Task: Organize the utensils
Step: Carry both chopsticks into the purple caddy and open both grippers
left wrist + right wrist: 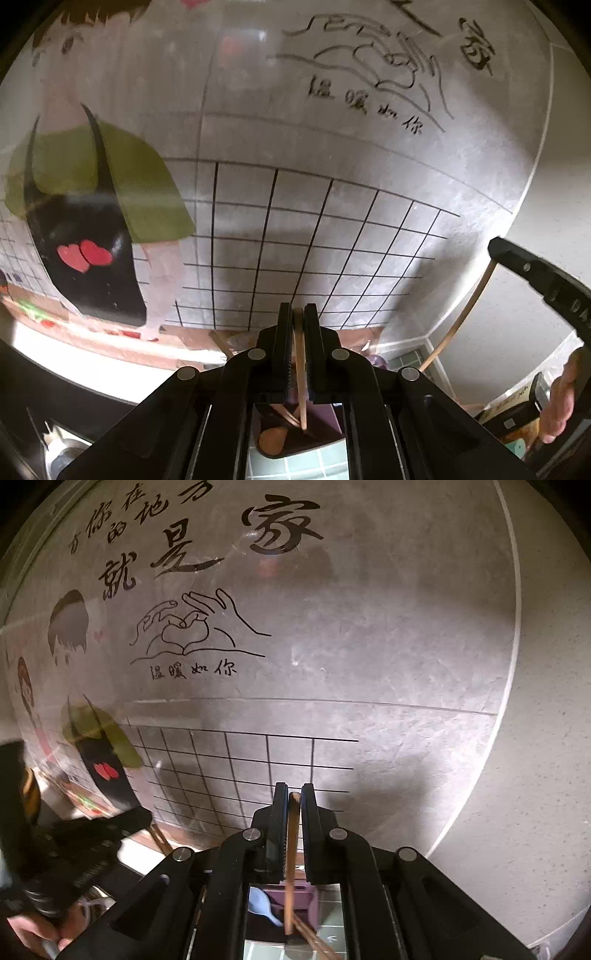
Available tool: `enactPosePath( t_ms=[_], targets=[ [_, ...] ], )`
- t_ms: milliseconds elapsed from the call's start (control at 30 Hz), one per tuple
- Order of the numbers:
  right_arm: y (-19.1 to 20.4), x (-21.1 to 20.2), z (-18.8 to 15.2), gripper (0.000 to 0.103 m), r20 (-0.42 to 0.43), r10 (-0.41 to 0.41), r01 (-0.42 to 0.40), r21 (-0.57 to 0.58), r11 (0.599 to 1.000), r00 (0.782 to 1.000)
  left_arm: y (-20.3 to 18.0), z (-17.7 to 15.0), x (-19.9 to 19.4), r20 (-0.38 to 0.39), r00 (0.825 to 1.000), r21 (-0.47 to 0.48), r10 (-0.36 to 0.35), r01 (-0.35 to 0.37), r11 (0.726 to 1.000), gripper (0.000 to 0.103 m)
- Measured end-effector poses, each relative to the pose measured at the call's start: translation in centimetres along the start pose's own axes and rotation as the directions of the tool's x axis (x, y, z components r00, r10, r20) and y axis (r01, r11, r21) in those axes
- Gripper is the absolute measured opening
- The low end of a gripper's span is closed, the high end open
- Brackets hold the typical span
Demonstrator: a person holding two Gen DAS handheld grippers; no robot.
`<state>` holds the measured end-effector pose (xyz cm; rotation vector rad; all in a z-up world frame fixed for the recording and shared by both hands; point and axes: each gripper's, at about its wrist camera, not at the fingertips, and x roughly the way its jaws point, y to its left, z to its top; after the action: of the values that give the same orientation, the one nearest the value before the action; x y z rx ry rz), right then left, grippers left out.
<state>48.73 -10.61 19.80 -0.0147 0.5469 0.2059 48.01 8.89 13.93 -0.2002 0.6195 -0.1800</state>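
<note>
My left gripper (298, 314) is shut on a pale wooden chopstick (300, 369) that runs down between the fingers toward a purple container (325, 417) below, where a wooden spoon (272, 441) and other sticks lie. My right gripper (294, 794) is shut on a darker wooden chopstick (291, 849) that hangs down over a purple container (306, 897) holding a light blue spoon (260, 904) and more chopsticks (314, 938). The right gripper (535, 277) also shows at the right edge of the left wrist view, with its chopstick (465, 314).
A grey wall with a cartoon sticker (85, 206), black grid lines (295, 240) and Chinese writing (207, 542) fills both views close ahead. Green tiles (306, 461) lie below. The left gripper (92, 842) shows at the left of the right wrist view.
</note>
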Motion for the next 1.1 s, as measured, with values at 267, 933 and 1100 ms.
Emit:
enactPosePath(
  t_ms=[267,933,1100],
  targets=[
    [0.6,0.8,0.3,0.006,-0.033,0.048,-0.048,0.011,0.999,0.998,-0.3,-0.5,0.3,0.005,1.0,0.038,0.03,-0.031,0.999,0.007],
    [-1.5,6.3,-6.6,0.008,-0.342,0.077,-0.058,0.067,0.996,0.937,1.5,-2.6,3.2,-0.125,0.991,-0.055,0.043,-0.05,0.997,0.011],
    [-1.8,3.3,-6.4,0.012,-0.265,0.073,-0.066,0.035,0.997,0.961,1.0,-2.3,0.6,-0.096,0.995,-0.059,0.017,-0.022,0.998,0.011]
  ],
)
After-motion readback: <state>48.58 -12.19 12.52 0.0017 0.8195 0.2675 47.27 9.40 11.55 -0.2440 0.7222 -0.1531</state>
